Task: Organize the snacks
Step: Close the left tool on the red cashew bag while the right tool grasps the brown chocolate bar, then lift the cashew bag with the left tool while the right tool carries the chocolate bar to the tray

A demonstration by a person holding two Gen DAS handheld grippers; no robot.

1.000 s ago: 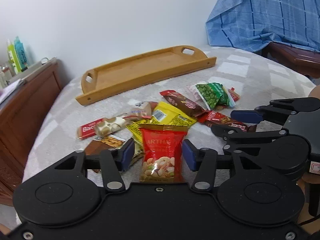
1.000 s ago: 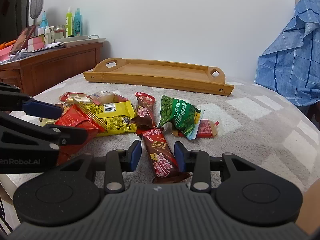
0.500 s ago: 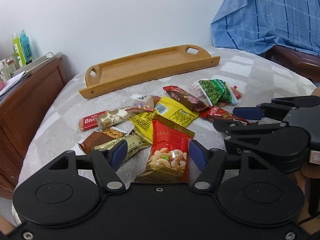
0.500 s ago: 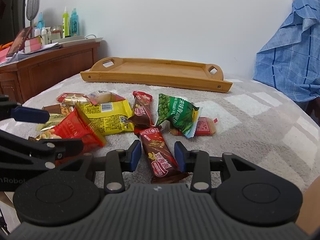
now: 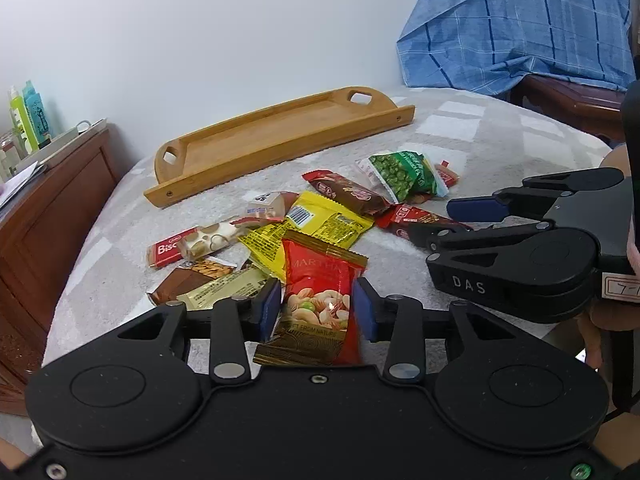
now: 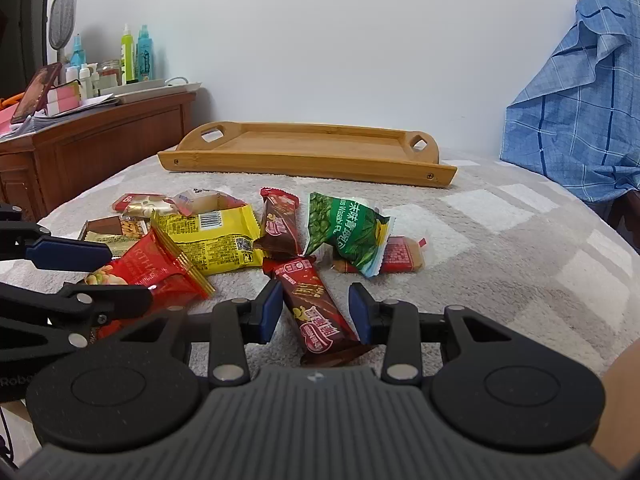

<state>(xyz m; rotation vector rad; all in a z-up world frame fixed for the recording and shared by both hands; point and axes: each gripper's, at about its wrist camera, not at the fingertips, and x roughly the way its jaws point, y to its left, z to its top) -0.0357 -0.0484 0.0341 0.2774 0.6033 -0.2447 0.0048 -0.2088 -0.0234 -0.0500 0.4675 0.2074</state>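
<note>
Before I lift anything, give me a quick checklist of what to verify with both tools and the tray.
1. Red nut packet sits between the left tool's pads: ok. The jaws have just been closing and the pads touch both of its sides.
2. Brown bar lies between the right tool's pads: ok.
3. Right tool actually pinching the bar: cannot tell.
4. Wooden tray has bare room for snacks: ok.
5. Nut packet free of the yellow packet: cannot tell, as its top edge overlaps the yellow packet in the left wrist view.
</note>
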